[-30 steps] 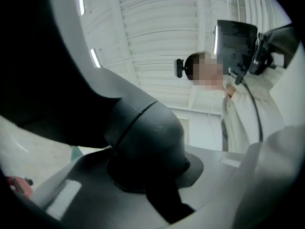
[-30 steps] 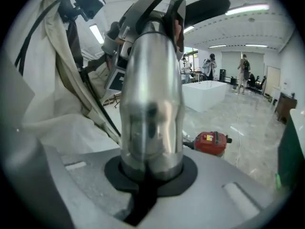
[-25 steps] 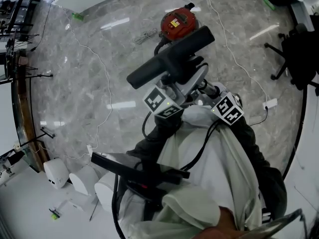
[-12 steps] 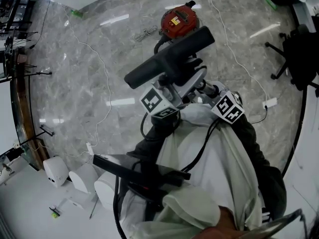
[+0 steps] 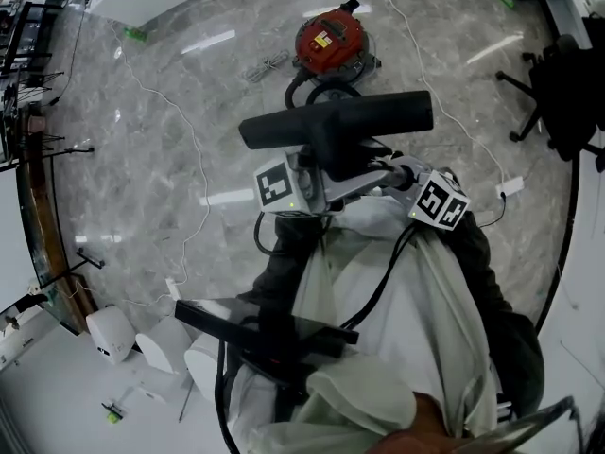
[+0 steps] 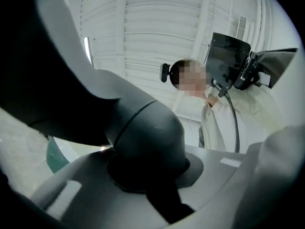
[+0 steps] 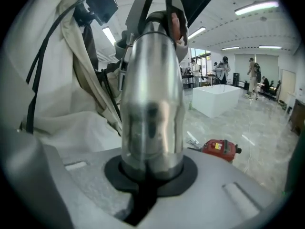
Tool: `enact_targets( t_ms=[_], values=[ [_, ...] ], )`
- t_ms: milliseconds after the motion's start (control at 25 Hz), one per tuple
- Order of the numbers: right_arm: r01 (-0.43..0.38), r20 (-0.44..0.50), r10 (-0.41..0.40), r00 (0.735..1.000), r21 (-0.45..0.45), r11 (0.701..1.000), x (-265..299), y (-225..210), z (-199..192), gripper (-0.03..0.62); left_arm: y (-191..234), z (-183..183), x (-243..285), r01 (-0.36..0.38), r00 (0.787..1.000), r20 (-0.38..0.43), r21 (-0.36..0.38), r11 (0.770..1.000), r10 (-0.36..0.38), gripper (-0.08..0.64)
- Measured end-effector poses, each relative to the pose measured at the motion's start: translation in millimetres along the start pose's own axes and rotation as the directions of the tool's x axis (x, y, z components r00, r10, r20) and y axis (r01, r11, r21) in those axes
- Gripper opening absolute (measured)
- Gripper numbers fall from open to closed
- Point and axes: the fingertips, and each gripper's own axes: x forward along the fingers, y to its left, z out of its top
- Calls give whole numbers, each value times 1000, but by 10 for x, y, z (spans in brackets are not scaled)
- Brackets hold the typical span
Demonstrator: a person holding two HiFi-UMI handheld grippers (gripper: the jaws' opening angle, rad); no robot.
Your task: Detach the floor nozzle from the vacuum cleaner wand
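The black floor nozzle (image 5: 336, 126) lies level across the head view, above the marble floor. My left gripper (image 5: 321, 168) is shut on its dark rounded neck (image 6: 145, 142), which fills the left gripper view. My right gripper (image 5: 399, 178) is shut on the shiny silver wand (image 7: 151, 104), which rises straight out of its jaws in the right gripper view. At the wand's far end sits the nozzle's grey collar with a red catch (image 7: 175, 25); I cannot tell whether they are apart. The red vacuum canister (image 5: 329, 41) rests on the floor beyond.
A black hose (image 5: 312, 91) curls by the canister. White cables (image 5: 194, 149) trail over the floor. An office chair (image 5: 558, 93) stands at the right, white rounded units (image 5: 113, 334) at the lower left. A white bench (image 7: 220, 98) and several people (image 7: 252, 75) are in the distance.
The nozzle has swung from slanting to level in the head view. My left gripper has turned and shifted left with it. The right gripper has stayed put on the wand.
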Motion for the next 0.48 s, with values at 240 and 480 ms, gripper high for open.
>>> enact_targets(
  t_ms=[240,480],
  values=[
    [201,-51,-198,979,66,977,-140,-301,67,40,343,66,33,-327,943,15,235,915,333,81],
    [132,-16,-131,991,105,986,-101,-128,114,40,215,36,79,-166,984,-44,147,975,174,78]
  ],
)
